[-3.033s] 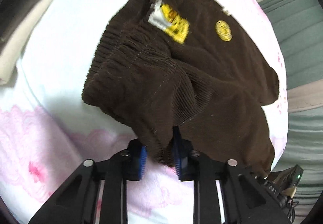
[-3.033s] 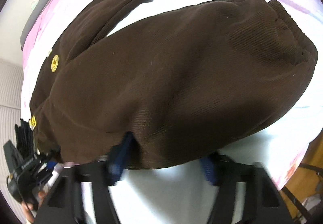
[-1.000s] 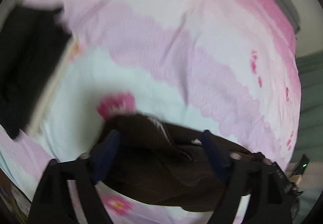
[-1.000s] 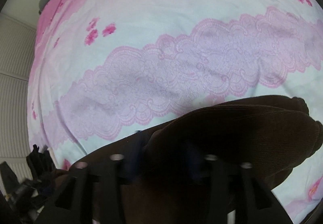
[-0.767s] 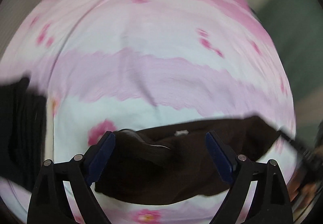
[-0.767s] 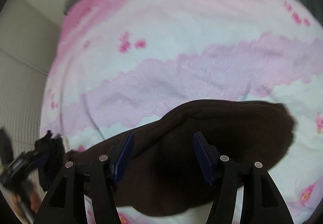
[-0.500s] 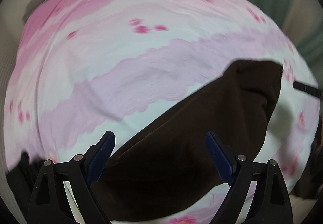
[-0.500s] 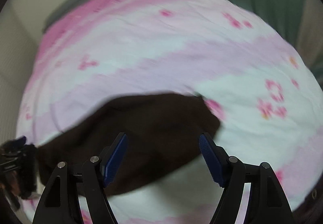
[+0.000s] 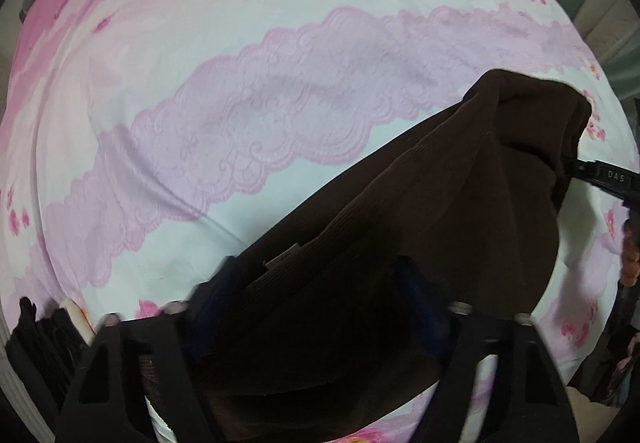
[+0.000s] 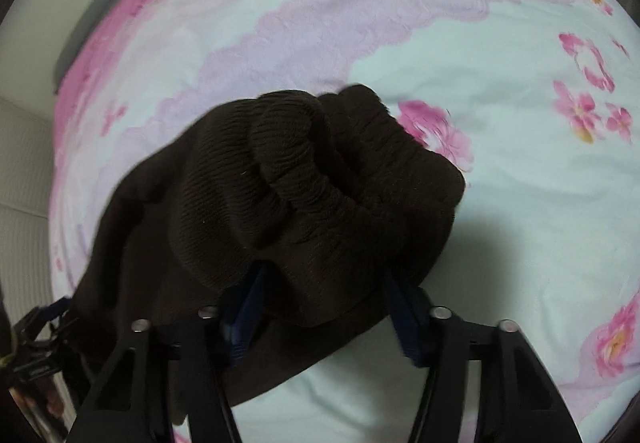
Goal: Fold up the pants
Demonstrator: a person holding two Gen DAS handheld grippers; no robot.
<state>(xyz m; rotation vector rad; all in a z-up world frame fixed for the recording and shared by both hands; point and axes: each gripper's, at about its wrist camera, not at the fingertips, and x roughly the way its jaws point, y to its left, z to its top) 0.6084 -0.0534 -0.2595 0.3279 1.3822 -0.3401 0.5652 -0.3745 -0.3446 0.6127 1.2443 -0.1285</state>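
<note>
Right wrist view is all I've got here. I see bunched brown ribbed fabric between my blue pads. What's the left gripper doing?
Observer: The left gripper is closing, with the brown pants between its pads.
Operator: Does the cloth run unbroken between both grippers?
Observer: Yes, one brown stretch reaches up to the right gripper, which is closing on the far bunched end.
Operator: Anything else near the left one?
Observer: Dark folded clothes lie at the bedsheet edge, lower left.
</note>
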